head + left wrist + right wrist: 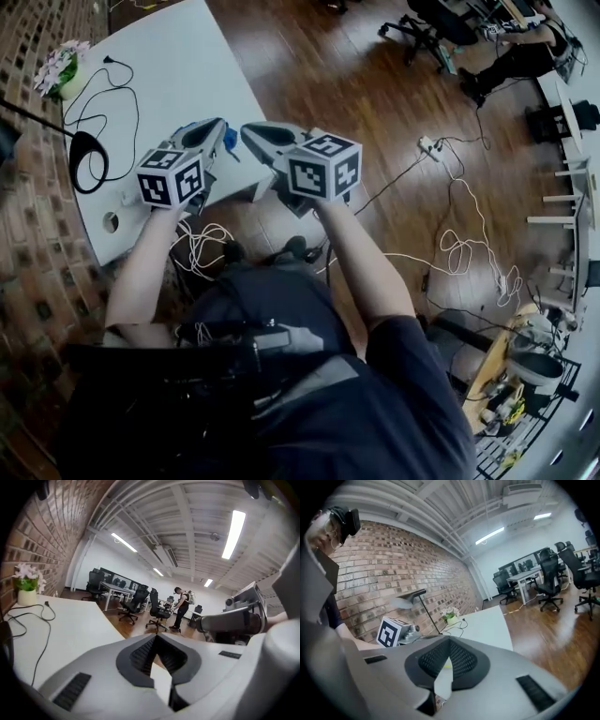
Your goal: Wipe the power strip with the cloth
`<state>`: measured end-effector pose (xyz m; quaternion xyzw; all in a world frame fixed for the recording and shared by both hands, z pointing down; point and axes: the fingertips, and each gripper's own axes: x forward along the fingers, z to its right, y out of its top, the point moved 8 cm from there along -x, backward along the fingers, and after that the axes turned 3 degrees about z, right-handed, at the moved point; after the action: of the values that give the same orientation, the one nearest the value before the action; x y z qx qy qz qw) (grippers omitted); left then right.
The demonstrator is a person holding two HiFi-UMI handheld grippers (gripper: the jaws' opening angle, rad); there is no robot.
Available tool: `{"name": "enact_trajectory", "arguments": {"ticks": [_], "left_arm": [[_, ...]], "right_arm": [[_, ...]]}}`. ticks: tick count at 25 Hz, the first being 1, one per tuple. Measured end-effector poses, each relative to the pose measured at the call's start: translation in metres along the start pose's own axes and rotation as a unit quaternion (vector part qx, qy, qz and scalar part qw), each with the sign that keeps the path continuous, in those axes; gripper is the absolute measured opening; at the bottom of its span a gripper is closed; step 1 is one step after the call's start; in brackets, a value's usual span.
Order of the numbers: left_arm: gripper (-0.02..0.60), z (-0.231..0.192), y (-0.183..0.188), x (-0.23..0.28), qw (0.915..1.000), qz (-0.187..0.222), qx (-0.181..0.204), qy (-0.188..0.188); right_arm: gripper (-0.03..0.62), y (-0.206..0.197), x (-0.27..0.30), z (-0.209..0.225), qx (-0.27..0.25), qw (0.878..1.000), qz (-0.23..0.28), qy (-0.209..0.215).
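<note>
So we've got the left gripper (217, 129) and the right gripper (251, 136) held up side by side over the near edge of the white rectangular worktop (178, 56). Both sets of jaws are pinched fully together, with nothing in them.

A scrap of blue (191, 126) peeks out beside the left one, and we reckon that's the cloth. The only white power strip (428, 143) we can spot lies on the wooden floor, well apart.

Our tip: open one set of jaws wide first and grab a decent bunch of cloth. Then wipe along the strip's length, steadying it with the other gripper.
</note>
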<state>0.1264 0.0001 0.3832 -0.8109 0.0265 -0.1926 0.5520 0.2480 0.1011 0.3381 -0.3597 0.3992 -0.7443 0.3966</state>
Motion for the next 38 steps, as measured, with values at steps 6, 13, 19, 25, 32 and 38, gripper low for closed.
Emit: {"name": "enact_trajectory", "arguments": {"ticks": [6,13,19,25,32,38], "left_arm": [[-0.006,0.061,0.023,0.043,0.9979,-0.005,0.032,-0.055],[-0.006,0.139,0.023,0.090,0.9939,-0.025,0.080,-0.072],[-0.006,0.201,0.023,0.142,0.9905,-0.034,0.104,-0.084],[-0.006,0.251,0.018,0.201,0.9835,-0.050,0.127,-0.119],[-0.006,0.275,0.017,0.246,0.9743,-0.077,0.140,-0.159],[-0.006,0.276,0.018,0.307,0.9721,-0.074,0.107,-0.195]], "right_arm": [[-0.018,0.015,-0.070,0.028,0.024,0.997,0.073,-0.029],[-0.018,0.019,-0.164,0.072,0.052,0.989,0.133,-0.043],[-0.018,0.017,-0.238,0.117,0.083,0.982,0.165,-0.042],[-0.018,0.016,-0.295,0.157,0.086,0.976,0.188,-0.067],[-0.018,0.013,-0.335,0.185,0.112,0.961,0.228,-0.106],[-0.018,0.011,-0.338,0.222,0.110,0.963,0.214,-0.124]]}}
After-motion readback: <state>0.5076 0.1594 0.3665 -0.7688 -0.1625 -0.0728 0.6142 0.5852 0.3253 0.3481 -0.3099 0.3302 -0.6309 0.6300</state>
